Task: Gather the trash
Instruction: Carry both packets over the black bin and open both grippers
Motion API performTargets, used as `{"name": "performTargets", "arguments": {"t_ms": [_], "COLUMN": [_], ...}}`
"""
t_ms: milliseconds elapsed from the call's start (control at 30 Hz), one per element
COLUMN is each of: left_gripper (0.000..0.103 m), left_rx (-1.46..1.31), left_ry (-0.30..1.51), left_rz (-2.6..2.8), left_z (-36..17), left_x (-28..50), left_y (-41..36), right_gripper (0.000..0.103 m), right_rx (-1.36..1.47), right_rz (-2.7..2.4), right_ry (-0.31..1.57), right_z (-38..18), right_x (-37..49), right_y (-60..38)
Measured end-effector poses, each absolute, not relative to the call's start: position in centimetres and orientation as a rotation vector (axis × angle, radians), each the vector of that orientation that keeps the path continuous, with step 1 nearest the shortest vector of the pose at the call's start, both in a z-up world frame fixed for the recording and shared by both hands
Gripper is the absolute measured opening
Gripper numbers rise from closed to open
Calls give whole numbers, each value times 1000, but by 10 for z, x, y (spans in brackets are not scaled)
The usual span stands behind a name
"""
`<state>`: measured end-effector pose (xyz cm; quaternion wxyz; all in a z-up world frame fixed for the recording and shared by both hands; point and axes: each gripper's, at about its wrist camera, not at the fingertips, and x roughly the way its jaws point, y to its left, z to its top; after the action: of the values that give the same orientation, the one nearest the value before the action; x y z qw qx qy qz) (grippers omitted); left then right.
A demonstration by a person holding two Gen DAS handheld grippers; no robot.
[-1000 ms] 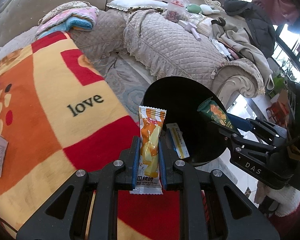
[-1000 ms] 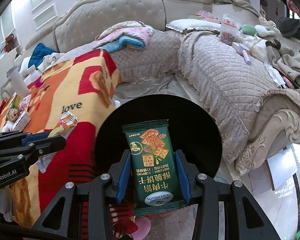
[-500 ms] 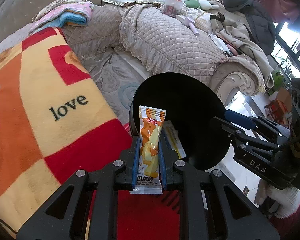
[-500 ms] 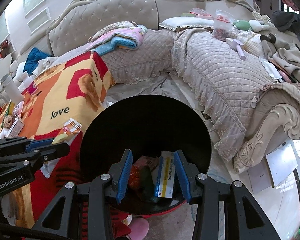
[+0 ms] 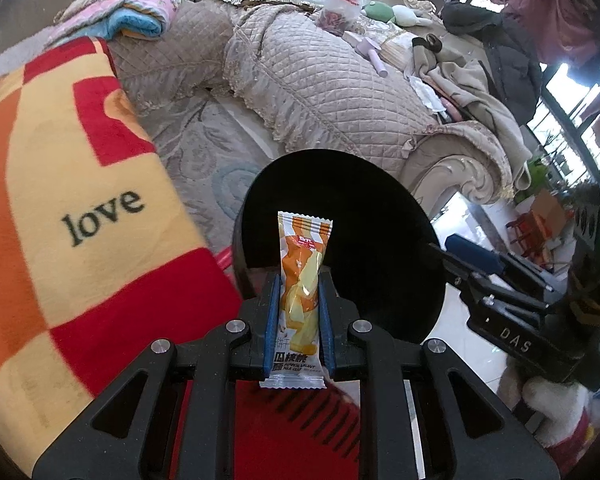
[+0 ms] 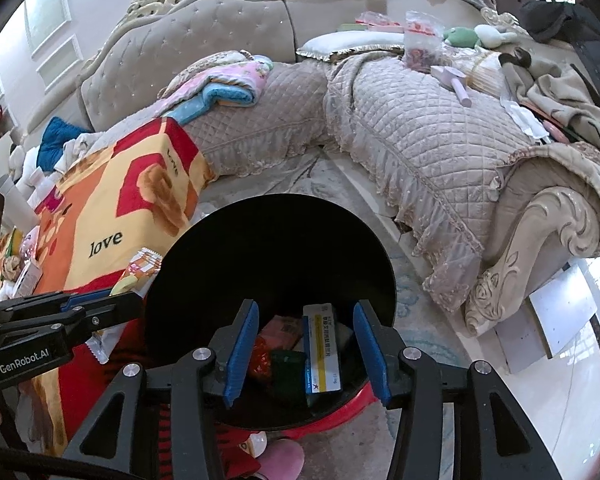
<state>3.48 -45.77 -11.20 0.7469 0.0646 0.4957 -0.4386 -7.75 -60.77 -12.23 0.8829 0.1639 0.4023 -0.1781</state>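
Over the black bin (image 5: 340,216), the left gripper (image 5: 299,320) begins loosening around its orange snack wrapper (image 5: 302,280) to drop it, while the empty right gripper (image 6: 304,356) spreads wider.

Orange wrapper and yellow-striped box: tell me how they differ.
The orange wrapper stands upright between the left gripper pads above the bin; the yellow-striped box already lies inside it. The wrapper is a soft crimped packet; the box is stiff card. Both are trash.

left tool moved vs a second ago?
Yes. The left tool, pinching the orange wrapper, moved toward the black bin; the wrapper now overlaps its opening more fully.
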Motion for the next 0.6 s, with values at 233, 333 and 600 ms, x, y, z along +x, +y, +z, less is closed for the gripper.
{"name": "performTargets", "arguments": {"t_ms": [233,333,600], "left_gripper": [67,67,67], "left_rx": [78,88,136], "left_ry": [1086,1071,1015], "left_rz": [-979,-957,-857], "left_z": [-107,-104,-98], "left_x": [36,36,37], "left_y": [-453,-446,-419], "right_gripper": [52,52,53], "right_rx": [343,345,316], "right_rz": [-368,-358,-326], "right_ry": [862,867,878], "right_z": [-130,-132,-131], "right_x": [-77,-76,-65], "right_y": [-605,-602,-581]}}
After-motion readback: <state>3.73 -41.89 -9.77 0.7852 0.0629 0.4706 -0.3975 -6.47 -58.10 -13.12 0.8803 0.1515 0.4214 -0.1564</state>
